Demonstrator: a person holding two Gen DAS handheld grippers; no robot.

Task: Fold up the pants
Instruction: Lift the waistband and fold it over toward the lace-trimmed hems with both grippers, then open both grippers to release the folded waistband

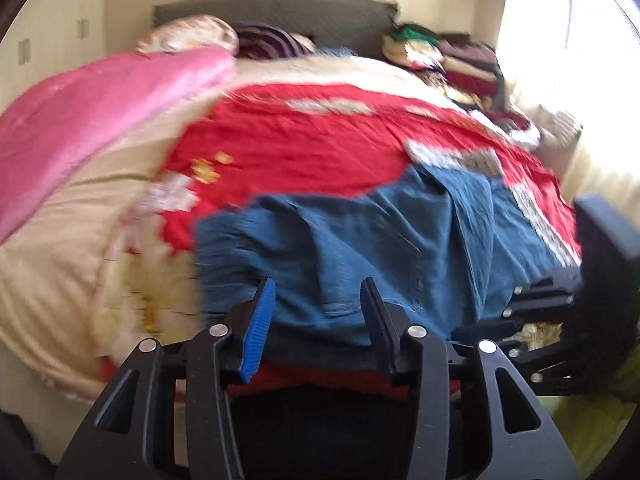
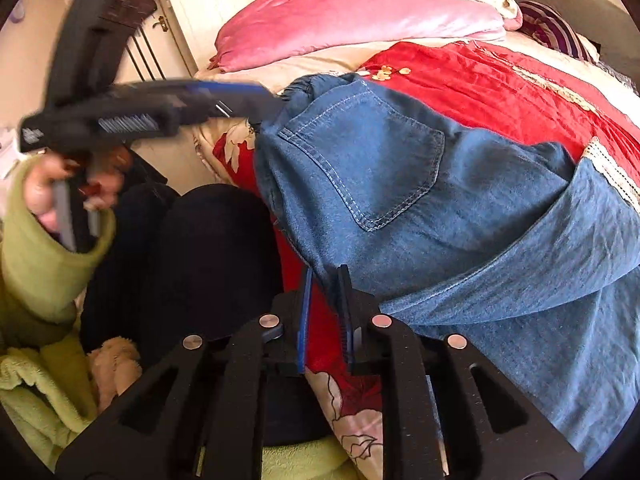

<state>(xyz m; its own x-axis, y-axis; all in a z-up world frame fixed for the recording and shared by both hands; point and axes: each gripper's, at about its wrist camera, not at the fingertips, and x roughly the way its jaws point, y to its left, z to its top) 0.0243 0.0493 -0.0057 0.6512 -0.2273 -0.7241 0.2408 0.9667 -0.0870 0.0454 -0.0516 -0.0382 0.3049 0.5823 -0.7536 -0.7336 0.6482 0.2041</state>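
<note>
Right gripper (image 2: 325, 280) nearly closed, pinching blue denim pants (image 2: 400, 184) edge; left gripper (image 1: 318, 292) part-open, empty, pants at 12 o'clock. Risk: thin pinch slips, fold skews.

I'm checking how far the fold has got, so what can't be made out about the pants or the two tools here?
- Pants: legs cut off by the right wrist view's right edge.
- Left tool: left wrist view is motion-blurred; any cloth contact is unclear.
- Right tool: nearly closed at the denim edge; whether it pinches cloth is unclear.
- Folded pile: far and blurred in the left wrist view.
</note>
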